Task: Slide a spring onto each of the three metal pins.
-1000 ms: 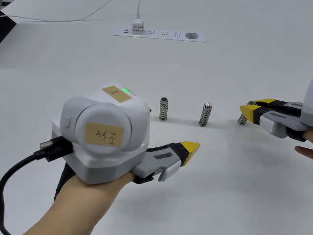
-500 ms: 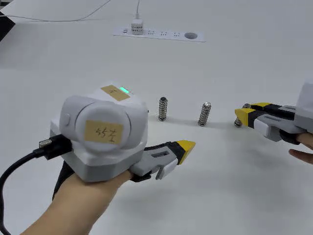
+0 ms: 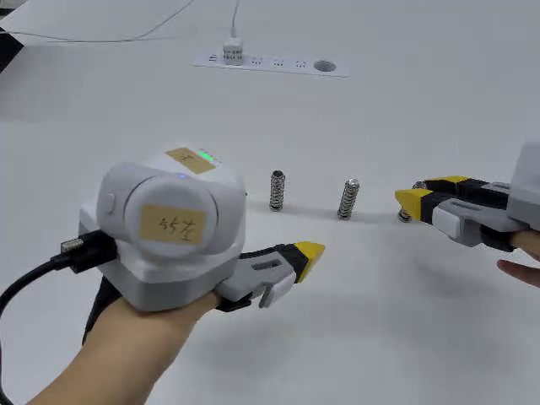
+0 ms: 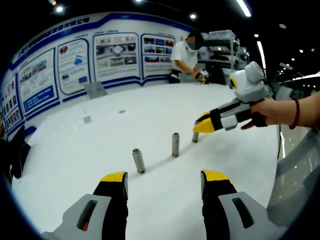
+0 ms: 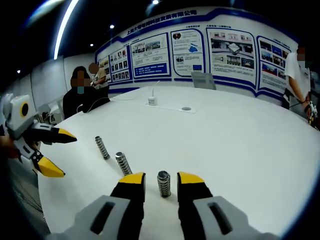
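Three metal pins stand in a row on the white table, each with a spring on it: left spring (image 3: 277, 190), middle spring (image 3: 348, 198), right spring (image 3: 405, 215). My right gripper (image 3: 413, 198) reaches in from the right. In the right gripper view its jaws (image 5: 161, 179) stand narrowly apart on either side of the right spring (image 5: 163, 183), with a thin gap on each side. My left gripper (image 3: 305, 256) is open in front of the row, and nothing lies between its jaws (image 4: 165, 177). In the left gripper view the left spring (image 4: 138, 160) is nearest.
A white power strip (image 3: 270, 63) with a plugged-in cable lies at the far side of the table. People stand and sit beyond the table edges, in front of wall posters. Bare table surrounds the pins.
My right gripper has moved left, so the right spring now stands between its jaws. The left gripper has drifted slightly left. The springs have stayed put.
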`<state>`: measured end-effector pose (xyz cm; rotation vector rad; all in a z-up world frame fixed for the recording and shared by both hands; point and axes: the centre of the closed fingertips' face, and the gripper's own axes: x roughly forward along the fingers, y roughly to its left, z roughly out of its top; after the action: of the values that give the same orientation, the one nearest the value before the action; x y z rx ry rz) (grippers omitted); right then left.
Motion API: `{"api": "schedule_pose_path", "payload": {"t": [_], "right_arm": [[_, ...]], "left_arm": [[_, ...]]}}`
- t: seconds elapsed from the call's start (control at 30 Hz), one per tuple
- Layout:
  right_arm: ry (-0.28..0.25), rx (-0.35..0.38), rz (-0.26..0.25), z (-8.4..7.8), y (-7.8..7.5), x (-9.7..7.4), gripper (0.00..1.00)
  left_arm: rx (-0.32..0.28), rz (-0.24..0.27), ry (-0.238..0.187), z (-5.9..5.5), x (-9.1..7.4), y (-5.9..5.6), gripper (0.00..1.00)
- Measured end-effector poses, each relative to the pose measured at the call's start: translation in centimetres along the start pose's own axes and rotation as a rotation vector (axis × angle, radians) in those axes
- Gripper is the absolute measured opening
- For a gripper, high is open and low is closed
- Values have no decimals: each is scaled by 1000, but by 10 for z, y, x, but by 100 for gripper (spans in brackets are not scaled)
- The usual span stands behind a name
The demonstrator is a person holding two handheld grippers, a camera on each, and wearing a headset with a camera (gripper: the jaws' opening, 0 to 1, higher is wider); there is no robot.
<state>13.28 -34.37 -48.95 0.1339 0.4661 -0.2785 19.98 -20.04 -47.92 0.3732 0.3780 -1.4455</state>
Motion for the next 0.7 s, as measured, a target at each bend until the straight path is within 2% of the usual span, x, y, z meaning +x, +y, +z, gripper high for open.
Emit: {"api": "schedule_pose_path", "payload": {"t": [0.23,0.43,0.53,0.7], "right_arm": [[-15,25,20,10,6,-17,39],[-19,26,43,18,14,-31,52],[-23,27,54,22,18,-39,55],[-36,38,66,28,24,-50,61]], "left_arm": [[3,15,-15,7,-4,6,61],[-26,12,-9,10,-8,9,62],[-33,10,-1,10,-10,9,63],[-46,9,-14,15,-16,12,65]]}}
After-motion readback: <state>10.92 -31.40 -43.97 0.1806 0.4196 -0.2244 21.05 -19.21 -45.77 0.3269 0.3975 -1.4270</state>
